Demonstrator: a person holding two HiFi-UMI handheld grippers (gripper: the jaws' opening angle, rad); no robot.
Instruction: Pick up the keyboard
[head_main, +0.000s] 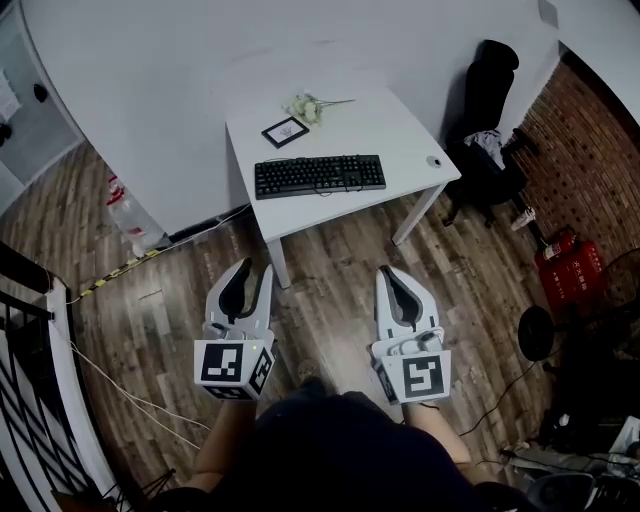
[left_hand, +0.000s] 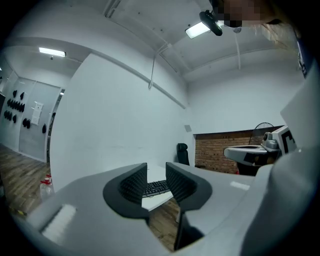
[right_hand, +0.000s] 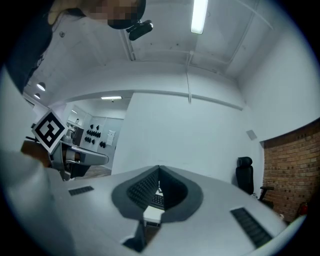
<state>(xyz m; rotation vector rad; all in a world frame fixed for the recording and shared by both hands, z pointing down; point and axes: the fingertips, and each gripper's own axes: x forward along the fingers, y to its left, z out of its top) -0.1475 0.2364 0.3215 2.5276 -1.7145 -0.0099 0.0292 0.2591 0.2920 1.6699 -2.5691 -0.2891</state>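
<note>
Head view: white table (head_main: 400, 125) bears keyboard (head_main: 320, 175), picture frame (head_main: 285, 132) and flowers (head_main: 308, 107).

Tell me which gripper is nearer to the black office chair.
Right. The right gripper hangs over the floor before the table's right half, the side where the office chair stands. The left gripper hangs before the table's left half, farther from the chair.
</note>
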